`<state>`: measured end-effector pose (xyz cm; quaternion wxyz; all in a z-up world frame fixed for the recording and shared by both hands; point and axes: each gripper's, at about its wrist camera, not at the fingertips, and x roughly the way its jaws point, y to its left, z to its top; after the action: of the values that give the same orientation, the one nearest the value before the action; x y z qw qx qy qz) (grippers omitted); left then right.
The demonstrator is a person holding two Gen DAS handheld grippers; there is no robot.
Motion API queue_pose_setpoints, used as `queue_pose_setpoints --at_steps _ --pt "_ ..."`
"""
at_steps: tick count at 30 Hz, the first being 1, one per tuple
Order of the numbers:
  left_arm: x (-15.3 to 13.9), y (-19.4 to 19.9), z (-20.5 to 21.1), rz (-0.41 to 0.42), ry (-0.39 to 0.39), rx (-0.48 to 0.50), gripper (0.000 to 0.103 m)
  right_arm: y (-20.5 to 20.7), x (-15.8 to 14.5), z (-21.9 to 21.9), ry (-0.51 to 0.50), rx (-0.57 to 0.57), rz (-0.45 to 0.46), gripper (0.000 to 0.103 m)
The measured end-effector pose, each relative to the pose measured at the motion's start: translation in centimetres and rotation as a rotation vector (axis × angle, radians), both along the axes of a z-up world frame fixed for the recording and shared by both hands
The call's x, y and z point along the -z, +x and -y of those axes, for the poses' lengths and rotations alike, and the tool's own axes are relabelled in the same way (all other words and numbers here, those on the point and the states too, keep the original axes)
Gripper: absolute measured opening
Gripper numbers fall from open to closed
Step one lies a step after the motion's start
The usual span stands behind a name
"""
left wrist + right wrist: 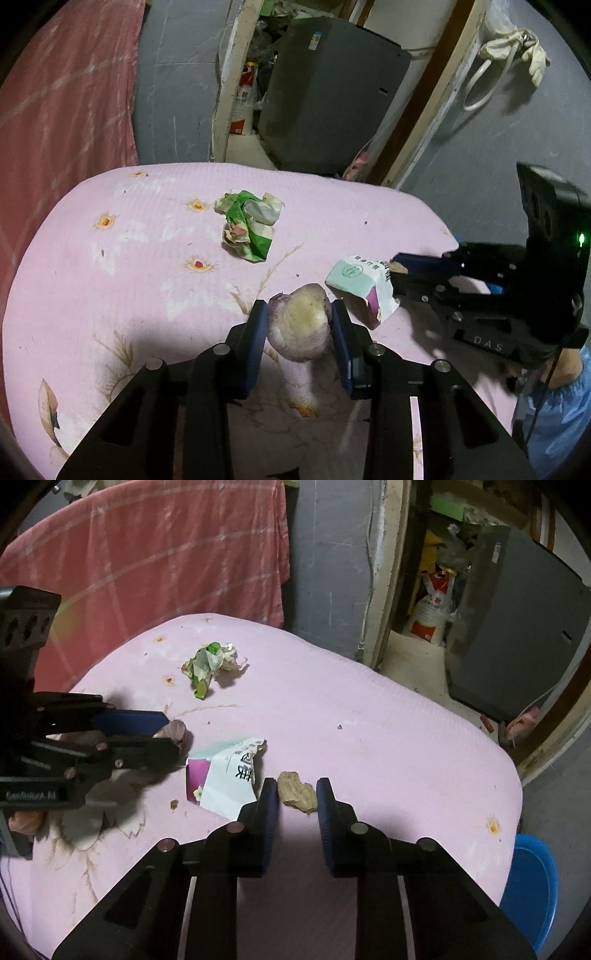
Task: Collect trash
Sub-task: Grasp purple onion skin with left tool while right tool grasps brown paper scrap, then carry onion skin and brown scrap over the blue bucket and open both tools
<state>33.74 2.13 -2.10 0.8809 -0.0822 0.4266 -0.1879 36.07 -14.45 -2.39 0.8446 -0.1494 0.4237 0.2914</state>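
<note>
— Pink flowered cloth covers the desk (388, 738). What's nearest?

— The left hand-held gripper (299, 314) is clamped on an onion half (301, 325), both blue pads pressed against its sides. The right hand-held gripper (297, 794) has its jaws apart around a brown crumpled scrap (297, 792) lying on the cloth; I can't tell whether the pads touch it.

— And between them?

— A torn white and purple carton (221, 775) lies just beside the right one's left finger.

— Farther out?

— A crumpled green wrapper (249, 223) sits alone, well apart from the rest. A blue bin (528, 886) stands beside the desk, a red blanket (147, 561) hangs behind.
</note>
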Motion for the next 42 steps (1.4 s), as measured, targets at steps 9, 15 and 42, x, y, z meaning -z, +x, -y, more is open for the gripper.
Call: queue_pose_setpoints --at_steps 9,15,42 --pt "-1.1 -1.6 0.0 0.092 -0.010 -0.008 0.028 -3.7 -2.4 2.8 0.082 0.083 0.142 0.019" --pt "-2.4 -3.9 0.9 0.202 -0.005 -0.039 0.028 -6.5 -3.6 4.7 0.130 0.165 0.243 0.019" --pt "-11.5 -7.3 15.3 0.550 -0.173 0.091 0.028 -14.3 -12.5 17.3 0.272 0.520 0.632 0.019"
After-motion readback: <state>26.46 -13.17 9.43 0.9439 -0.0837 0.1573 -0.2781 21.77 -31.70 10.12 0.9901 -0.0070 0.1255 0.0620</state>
